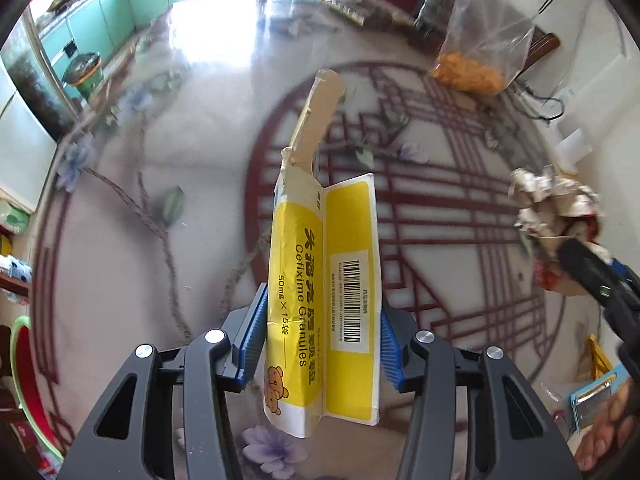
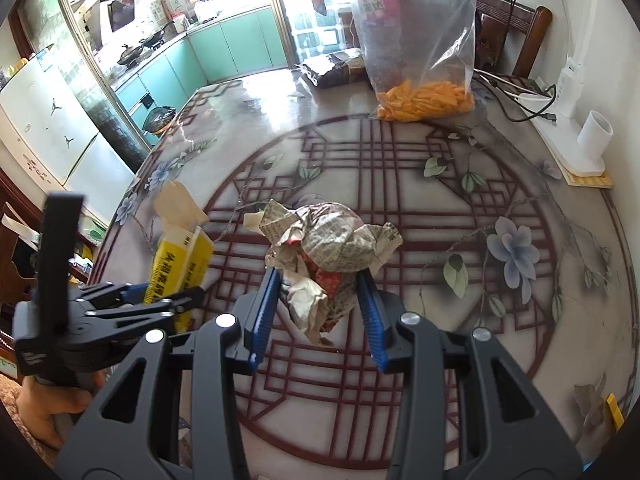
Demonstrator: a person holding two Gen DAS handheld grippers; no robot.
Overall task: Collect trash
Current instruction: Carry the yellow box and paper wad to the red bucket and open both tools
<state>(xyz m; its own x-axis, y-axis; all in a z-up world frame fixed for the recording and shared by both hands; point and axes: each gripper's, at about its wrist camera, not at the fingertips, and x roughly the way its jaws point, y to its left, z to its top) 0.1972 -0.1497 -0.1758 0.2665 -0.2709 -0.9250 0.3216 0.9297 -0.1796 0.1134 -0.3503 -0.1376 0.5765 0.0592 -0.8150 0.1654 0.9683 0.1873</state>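
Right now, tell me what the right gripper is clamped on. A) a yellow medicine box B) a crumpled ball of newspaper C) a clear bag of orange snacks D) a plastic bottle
B: the right gripper has its blue fingers pressed against both sides of the crumpled newspaper, while the yellow box sits in the left gripper.

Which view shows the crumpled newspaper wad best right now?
Right wrist view: the crumpled newspaper wad sits centred between the right gripper pads. Left wrist view catches it only at the right edge, blurred and partly hidden.
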